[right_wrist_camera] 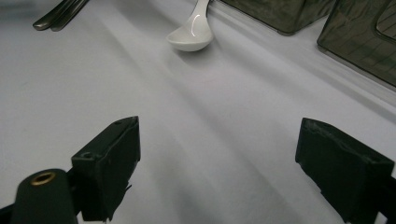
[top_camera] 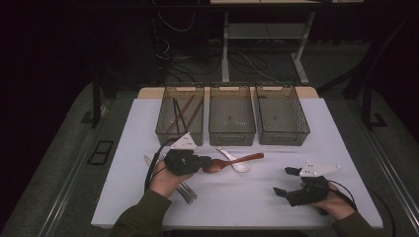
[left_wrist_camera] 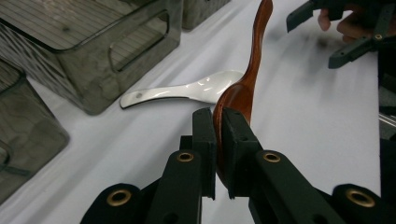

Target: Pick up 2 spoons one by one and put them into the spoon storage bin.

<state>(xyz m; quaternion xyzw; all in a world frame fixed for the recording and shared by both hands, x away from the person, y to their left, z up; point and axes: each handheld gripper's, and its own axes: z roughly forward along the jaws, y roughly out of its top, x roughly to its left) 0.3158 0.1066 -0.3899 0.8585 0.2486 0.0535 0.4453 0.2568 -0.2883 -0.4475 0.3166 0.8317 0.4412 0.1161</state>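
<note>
My left gripper (top_camera: pixel 205 163) (left_wrist_camera: pixel 218 126) is shut on the bowl of a brown wooden spoon (top_camera: pixel 237 161) (left_wrist_camera: pixel 247 79), whose handle points away toward the right, above the white table cover. A white ceramic spoon (top_camera: pixel 236 161) (left_wrist_camera: pixel 187 91) (right_wrist_camera: pixel 191 32) lies on the cover just beyond it. My right gripper (top_camera: pixel 285 180) (right_wrist_camera: pixel 217 163) rests at the front right, open, with nothing between its jaws. Three smoky clear bins stand in a row at the back: the left bin (top_camera: pixel 181 116) holds chopsticks, the middle bin (top_camera: pixel 231 116) and right bin (top_camera: pixel 281 116) look bare.
Metal forks (top_camera: pixel 185 190) (right_wrist_camera: pixel 58 16) lie on the cover by my left hand. The table cover (top_camera: pixel 237 202) ends at a front edge close to both forearms. A desk frame and cables stand on the dark floor behind the table.
</note>
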